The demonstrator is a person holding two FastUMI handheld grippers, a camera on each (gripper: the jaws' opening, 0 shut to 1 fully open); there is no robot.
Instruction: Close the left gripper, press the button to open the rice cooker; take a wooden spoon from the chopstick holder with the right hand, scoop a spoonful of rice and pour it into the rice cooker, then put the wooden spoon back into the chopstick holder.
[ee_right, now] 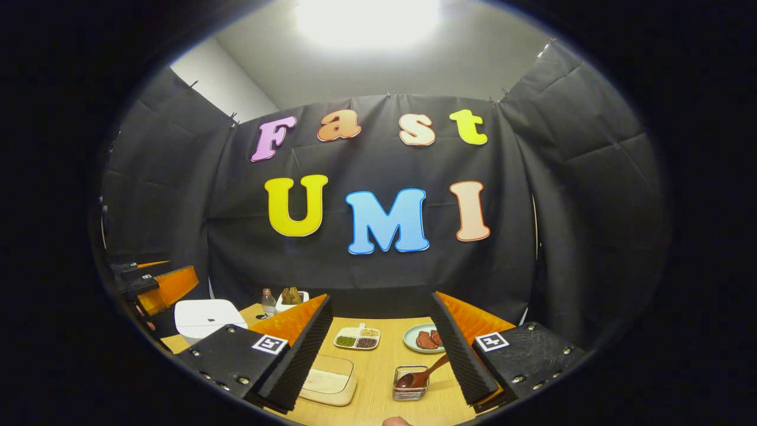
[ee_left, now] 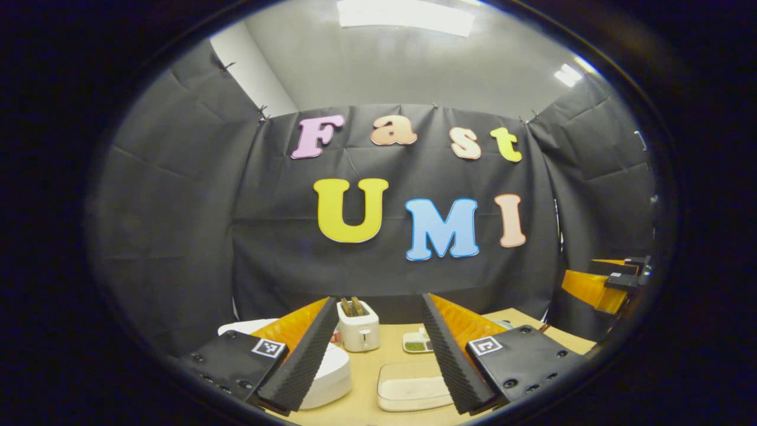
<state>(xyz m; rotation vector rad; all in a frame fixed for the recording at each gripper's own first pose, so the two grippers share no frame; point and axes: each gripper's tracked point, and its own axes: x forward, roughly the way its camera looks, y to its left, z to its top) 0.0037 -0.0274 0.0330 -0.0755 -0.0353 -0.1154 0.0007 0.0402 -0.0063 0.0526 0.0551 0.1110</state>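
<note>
Resting in its chopstick holder (ee_right: 410,383) at 6 o'clock, the wooden spoon (ee_right: 421,374) leans right; the rice cooker (ee_right: 204,318) sits lid-down at 9 o'clock. Both the left gripper (ee_left: 378,349) and right gripper (ee_right: 378,349) gape wide, holding nothing. Any button press needs the left fingers closed.
</note>
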